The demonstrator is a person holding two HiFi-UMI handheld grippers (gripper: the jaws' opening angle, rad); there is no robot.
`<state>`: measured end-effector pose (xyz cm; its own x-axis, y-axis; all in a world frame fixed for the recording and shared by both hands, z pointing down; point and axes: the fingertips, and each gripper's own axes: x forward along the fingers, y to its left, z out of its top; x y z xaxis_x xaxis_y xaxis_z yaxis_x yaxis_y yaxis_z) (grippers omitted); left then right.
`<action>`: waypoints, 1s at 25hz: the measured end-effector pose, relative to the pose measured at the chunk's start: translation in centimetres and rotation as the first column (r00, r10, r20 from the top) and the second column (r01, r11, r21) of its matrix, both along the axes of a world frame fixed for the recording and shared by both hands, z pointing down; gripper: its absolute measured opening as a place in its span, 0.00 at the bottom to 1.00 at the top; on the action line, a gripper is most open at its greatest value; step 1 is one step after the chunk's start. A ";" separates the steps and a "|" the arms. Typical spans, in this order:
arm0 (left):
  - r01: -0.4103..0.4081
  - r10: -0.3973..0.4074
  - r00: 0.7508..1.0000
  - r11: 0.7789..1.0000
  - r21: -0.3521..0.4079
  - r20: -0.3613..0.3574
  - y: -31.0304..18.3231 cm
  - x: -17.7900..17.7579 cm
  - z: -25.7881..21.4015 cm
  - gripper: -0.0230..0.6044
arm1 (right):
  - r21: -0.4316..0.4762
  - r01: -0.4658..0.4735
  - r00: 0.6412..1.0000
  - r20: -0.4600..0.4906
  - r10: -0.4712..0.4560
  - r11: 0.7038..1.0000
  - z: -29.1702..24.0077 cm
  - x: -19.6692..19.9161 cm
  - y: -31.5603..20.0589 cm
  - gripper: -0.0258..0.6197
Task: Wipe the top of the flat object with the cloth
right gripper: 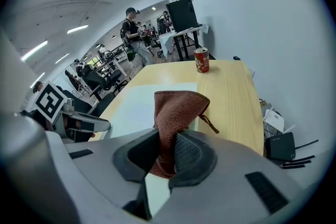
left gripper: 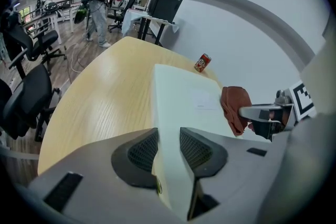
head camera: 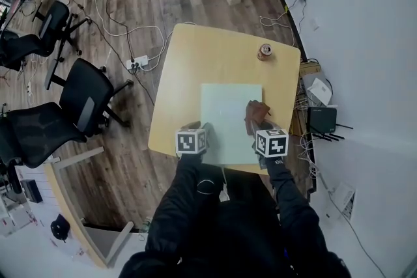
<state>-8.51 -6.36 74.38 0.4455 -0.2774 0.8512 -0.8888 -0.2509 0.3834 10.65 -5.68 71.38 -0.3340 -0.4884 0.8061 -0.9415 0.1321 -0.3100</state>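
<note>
A pale green flat board lies on the light wood table. My left gripper is shut on the board's near left edge; in the left gripper view the board runs between the closed jaws. My right gripper is shut on a rust-brown cloth that rests on the board's right side. In the right gripper view the cloth bunches up out of the jaws over the board. The cloth also shows from the left gripper view.
A red drink can stands at the table's far right corner. Black office chairs and floor cables lie to the left. A router and boxes sit by the white wall on the right. A person stands farther off.
</note>
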 end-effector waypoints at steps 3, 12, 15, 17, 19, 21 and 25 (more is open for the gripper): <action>0.008 -0.008 1.000 1.000 -0.009 0.005 0.2 0.1 0.3 0.28 | -0.009 0.005 1.000 0.013 -0.004 1.000 0.2 -0.1 1.4 0.14; 0.006 -0.006 1.000 1.000 0.000 0.010 0.1 0.2 0.2 0.28 | -0.035 0.030 0.999 0.036 -0.028 0.999 0.2 -0.5 6.8 0.14; 0.010 -0.010 1.000 1.000 0.004 0.013 0.3 0.3 0.2 0.28 | -0.045 0.032 0.998 0.051 -0.029 0.999 0.3 -0.5 8.7 0.14; 0.015 -0.015 1.000 1.000 0.005 0.013 0.2 0.4 0.2 0.28 | -0.051 0.035 0.998 0.060 -0.032 0.998 0.3 -0.5 9.7 0.14; 0.019 -0.019 1.000 1.000 0.005 0.012 0.2 0.3 0.2 0.28 | -0.061 0.040 0.997 0.066 -0.036 0.997 0.3 -0.5 10.7 0.14; 0.021 -0.021 1.000 1.000 0.005 0.013 0.2 0.2 0.3 0.28 | -0.071 0.043 0.997 0.073 -0.038 0.997 0.4 -0.6 11.8 0.14; 0.023 -0.023 1.000 1.000 0.006 0.012 0.2 0.3 0.3 0.28 | -0.091 0.057 0.995 0.083 -0.050 0.994 0.5 -0.5 13.6 0.15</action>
